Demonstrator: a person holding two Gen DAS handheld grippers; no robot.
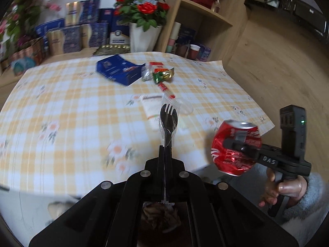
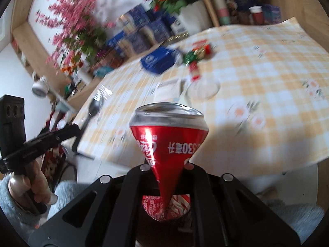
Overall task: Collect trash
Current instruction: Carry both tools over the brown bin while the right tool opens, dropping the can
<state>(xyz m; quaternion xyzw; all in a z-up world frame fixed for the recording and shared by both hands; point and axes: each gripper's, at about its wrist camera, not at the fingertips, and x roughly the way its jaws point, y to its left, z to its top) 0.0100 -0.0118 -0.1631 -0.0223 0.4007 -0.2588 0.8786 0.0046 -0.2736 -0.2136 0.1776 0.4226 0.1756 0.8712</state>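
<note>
While both of my hands are loaded, the job is only partly done. My left fingers (image 1: 165,147) are pinched together on the clear wrapper of a black plastic fork (image 1: 168,121), which stands up out of them above the surface (image 1: 61,103). My right fingers (image 2: 170,177) are clamped on a crushed red can (image 2: 168,142), squeezed flat to a wedge where they bite it; from the left wrist view that can hangs off the edge of the surface at about four o'clock. So two pieces of trash are lifted — neither is binned yet, and I see no bin in either view.

More is left on the checked cloth. Just past the fork at twelve o'clock lies a white tube (image 1: 151,109), with a clear plastic cup (image 1: 186,108) on its side beside it at one o'clock. Further on, also near twelve o'clock, sit a red sachet (image 1: 165,88), a green and gold wrapper (image 1: 163,75) and a blue box (image 1: 119,70) touching that little heap. By my judgement I am under halfway: drop these two, then return for the cluster.
</note>
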